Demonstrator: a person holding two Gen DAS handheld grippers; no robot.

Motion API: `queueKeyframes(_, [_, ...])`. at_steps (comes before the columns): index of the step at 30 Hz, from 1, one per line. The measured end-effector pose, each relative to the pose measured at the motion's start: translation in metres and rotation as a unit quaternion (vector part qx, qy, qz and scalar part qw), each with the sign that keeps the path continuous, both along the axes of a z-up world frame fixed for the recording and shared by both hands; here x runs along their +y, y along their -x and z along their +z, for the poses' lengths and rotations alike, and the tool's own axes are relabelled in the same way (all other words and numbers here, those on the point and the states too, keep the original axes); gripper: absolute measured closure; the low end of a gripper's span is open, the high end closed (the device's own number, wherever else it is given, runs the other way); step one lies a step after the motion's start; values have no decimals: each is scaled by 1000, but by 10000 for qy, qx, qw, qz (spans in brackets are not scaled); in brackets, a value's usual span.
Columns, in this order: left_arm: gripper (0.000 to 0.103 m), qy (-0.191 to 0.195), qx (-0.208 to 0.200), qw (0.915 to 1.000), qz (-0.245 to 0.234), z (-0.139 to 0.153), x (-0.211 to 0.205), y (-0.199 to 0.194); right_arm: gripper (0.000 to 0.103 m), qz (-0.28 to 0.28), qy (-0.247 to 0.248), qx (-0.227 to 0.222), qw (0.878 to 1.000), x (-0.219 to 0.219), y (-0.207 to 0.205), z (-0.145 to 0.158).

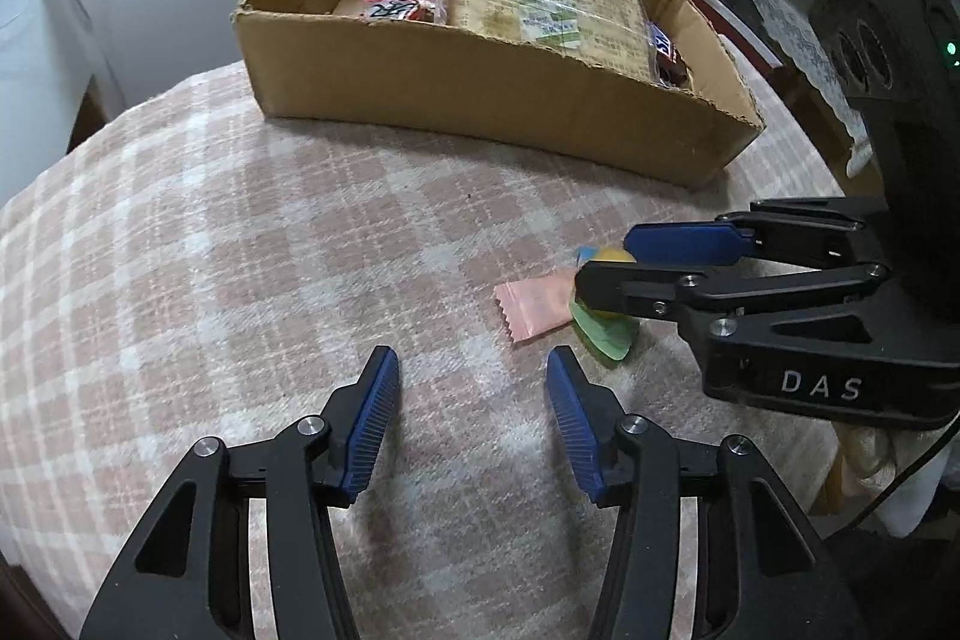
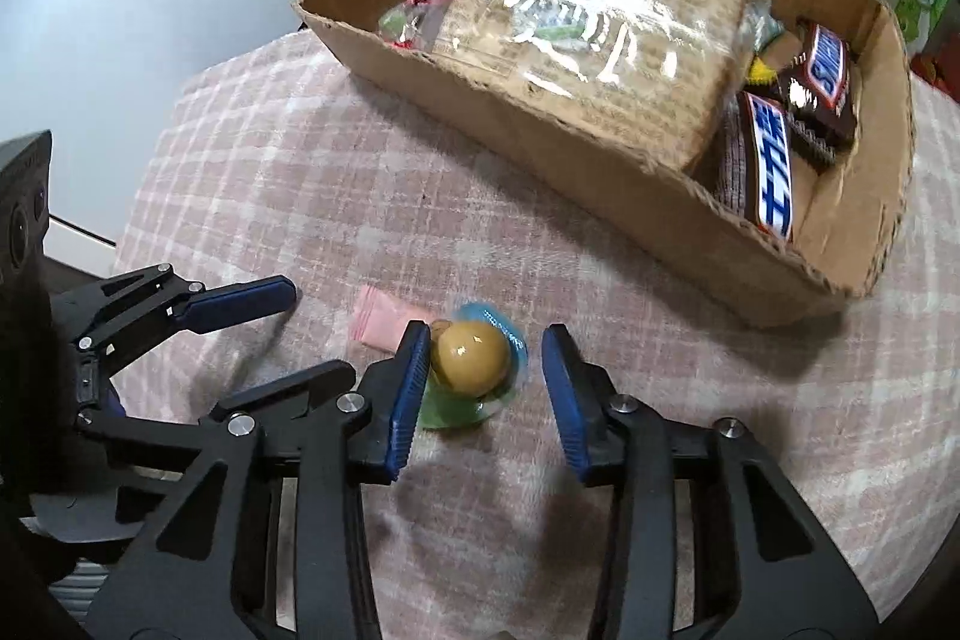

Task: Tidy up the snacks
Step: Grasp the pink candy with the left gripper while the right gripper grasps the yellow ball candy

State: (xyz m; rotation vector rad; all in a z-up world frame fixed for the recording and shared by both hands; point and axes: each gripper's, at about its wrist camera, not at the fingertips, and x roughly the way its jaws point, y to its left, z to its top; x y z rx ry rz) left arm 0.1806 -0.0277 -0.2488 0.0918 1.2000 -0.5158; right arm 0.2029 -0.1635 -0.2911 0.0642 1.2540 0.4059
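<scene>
right hand-held gripper [image 2: 485,382] straddles the yellow ball candy [image 2: 470,357] on the table [image 2: 300,196] — 1 pad touching, jaws unclenched. light, hard, slick — pinch its middle. left hand-held gripper [image 1: 473,421] empty.

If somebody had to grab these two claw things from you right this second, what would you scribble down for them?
Right gripper: open, jaws astride the yellow ball candy; one pad touches it, the other is still clear, so it is not gripped.
Left gripper: open and empty, above the checked cloth, near the pink wrapper.
Loose on the cloth: the ball candy, the pink wrapper and a green piece under the candy.
Done: the cardboard box already holds a big clear packet, chocolate bars and small sweets.
Left: grip the ball candy, box it, then the other loose pieces.
</scene>
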Motion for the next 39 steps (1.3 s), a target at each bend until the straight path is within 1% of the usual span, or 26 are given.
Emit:
queueKeyframes(2, [52, -26, -14, 10000, -82, 0, -5, -3, 65, 69, 69, -14, 10000, 2, 0, 0])
queueKeyframes(3, [52, -29, -22, 9999, -115, -1, -6, -3, 68, 116, 133, -26, 9998, 2, 1, 0])
queueKeyframes(8, [52, -133, -94, 9988, -455, -3, -23, -8, 68, 151, 223, 13, 9996, -6, 4, 0])
queueKeyframes(11, [52, -274, -202, 9969, -706, -4, -39, -12, 68, 78, 245, 41, 9997, -18, 5, -1])
queueKeyframes(15, [52, -539, -420, 9918, -1083, -6, -60, -18, 68, -54, 248, 86, 9996, -32, 9, -1])
queueKeyframes(18, [52, -610, -503, 9893, -1226, -8, -73, -22, 68, -196, 183, 116, 9996, -39, 10, -1])
queueKeyframes(20, [52, -592, -511, 9898, -1188, -9, -80, -27, 68, -273, 153, 118, 9994, -41, 10, -2])
queueKeyframes(24, [52, -366, -385, 9919, -1157, -8, -82, -29, 68, -346, 35, 114, 9993, -51, 11, 1])
queueKeyframes(26, [52, -247, -254, 9944, -993, -6, -75, -29, 68, -333, 43, 71, 9994, -53, 14, 5])
queueKeyframes(28, [52, -42, -32, 9976, -686, -4, -64, -30, 68, -332, 34, 74, 9994, -54, 15, 6])
queueKeyframes(29, [52, 171, 149, 9989, -400, -4, -58, -32, 68, -339, 35, 64, 9994, -54, 16, 9])
queueKeyframes(30, [52, 336, 250, 9989, -223, -3, -50, -32, 68, -343, 36, 53, 9994, -55, 16, 9])
queueKeyframes(31, [52, 616, 441, 9971, 2, -4, -45, -32, 68, -356, 35, 44, 9994, -56, 17, 9])
queueKeyframes(32, [52, 927, 652, 9934, 165, -6, -43, -31, 68, -365, 29, 43, 9993, -58, 18, 11])
queueKeyframes(33, [52, 1044, 761, 9914, 220, -9, -44, -31, 68, -370, 27, 52, 9993, -60, 19, 11])
queueKeyframes(36, [52, 1122, 741, 9907, 216, -13, -58, -34, 68, -376, 28, 53, 9993, -65, 22, 13])
queueKeyframes(39, [52, 1146, 720, 9904, 272, -13, -62, -43, 68, -420, 5, 43, 9991, -70, 22, 15])
